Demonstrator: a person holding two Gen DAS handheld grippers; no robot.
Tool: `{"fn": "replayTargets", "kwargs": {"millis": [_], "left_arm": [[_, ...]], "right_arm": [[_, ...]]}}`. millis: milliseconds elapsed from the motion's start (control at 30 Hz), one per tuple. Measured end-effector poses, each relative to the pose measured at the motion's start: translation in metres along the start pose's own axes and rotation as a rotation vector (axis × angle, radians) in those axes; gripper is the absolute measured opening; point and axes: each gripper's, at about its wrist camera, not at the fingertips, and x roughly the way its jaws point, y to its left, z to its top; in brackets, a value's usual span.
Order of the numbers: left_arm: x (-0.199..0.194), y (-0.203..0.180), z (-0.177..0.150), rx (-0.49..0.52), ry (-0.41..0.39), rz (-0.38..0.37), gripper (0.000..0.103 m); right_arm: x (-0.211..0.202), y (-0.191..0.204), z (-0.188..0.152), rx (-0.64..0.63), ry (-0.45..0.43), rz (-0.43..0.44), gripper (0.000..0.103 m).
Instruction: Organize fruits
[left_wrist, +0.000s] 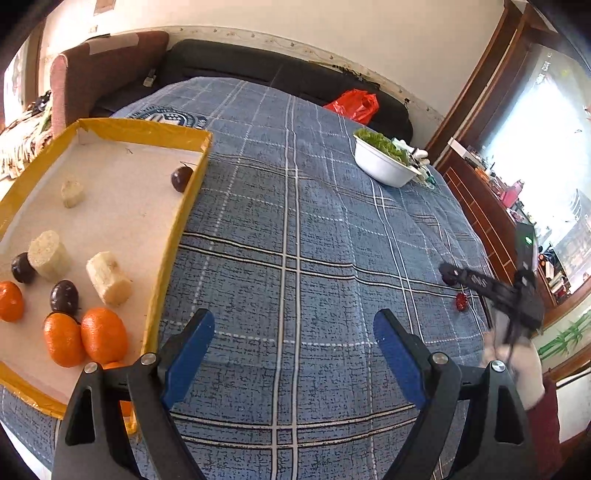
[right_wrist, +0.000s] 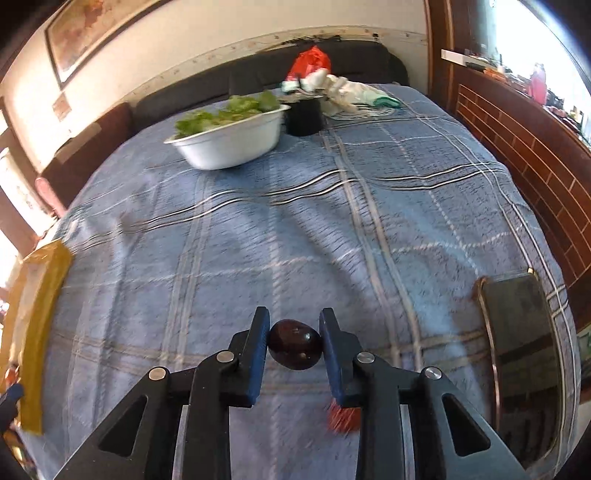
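A yellow-rimmed tray (left_wrist: 177, 225) at the left holds several oranges (left_wrist: 104, 334), dark plums (left_wrist: 63, 296) and pale banana pieces (left_wrist: 109, 277). My left gripper (left_wrist: 293, 343) is open and empty over the blue plaid cloth, right of the tray. My right gripper (right_wrist: 293, 339) is shut on a dark plum (right_wrist: 294, 344) and holds it above the cloth; it shows far right in the left wrist view (left_wrist: 448, 273). A small red fruit (left_wrist: 461, 302) lies on the cloth below it, blurred in the right wrist view (right_wrist: 343, 419). The tray's edge (right_wrist: 40, 314) shows at left.
A white bowl of greens (left_wrist: 384, 162) (right_wrist: 229, 144) stands at the far side, with a black cup (right_wrist: 304, 116), white bags and a red bag (left_wrist: 354, 103) behind. A dark phone (right_wrist: 521, 354) lies at the table's right edge. A sofa and chair stand beyond.
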Motion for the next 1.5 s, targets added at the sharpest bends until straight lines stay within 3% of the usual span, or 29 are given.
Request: {"fn": "replayTargets", "kwargs": {"millis": [167, 333, 500, 700, 1000, 1233, 1367, 1500], "left_arm": [[0.004, 0.002, 0.0, -0.032, 0.005, 0.011, 0.087], [-0.003, -0.003, 0.004, -0.02, -0.025, 0.004, 0.087], [0.002, 0.0, 0.001, -0.008, -0.017, 0.024, 0.087], [0.009, 0.0, 0.0, -0.01, -0.002, 0.015, 0.087], [0.021, -0.006, -0.006, 0.018, 0.029, 0.002, 0.087], [0.023, -0.008, -0.003, 0.03, 0.025, -0.018, 0.087], [0.027, -0.019, -0.003, 0.06, 0.036, -0.044, 0.086], [0.031, -0.039, -0.007, 0.125, 0.057, -0.069, 0.077]], "right_arm": [[-0.024, 0.032, -0.036, -0.003, 0.014, 0.196, 0.03], [-0.027, 0.077, -0.058, -0.069, 0.045, 0.311, 0.031], [-0.021, 0.108, -0.07, -0.15, 0.054, 0.301, 0.032], [-0.018, 0.11, -0.071, -0.178, 0.055, 0.302, 0.034], [-0.055, 0.052, -0.058, -0.061, -0.075, 0.245, 0.044], [-0.072, -0.032, -0.042, 0.119, -0.148, 0.125, 0.044], [-0.063, -0.056, -0.031, 0.183, -0.135, 0.123, 0.044], [-0.045, -0.06, -0.029, 0.181, -0.116, 0.103, 0.044]]}}
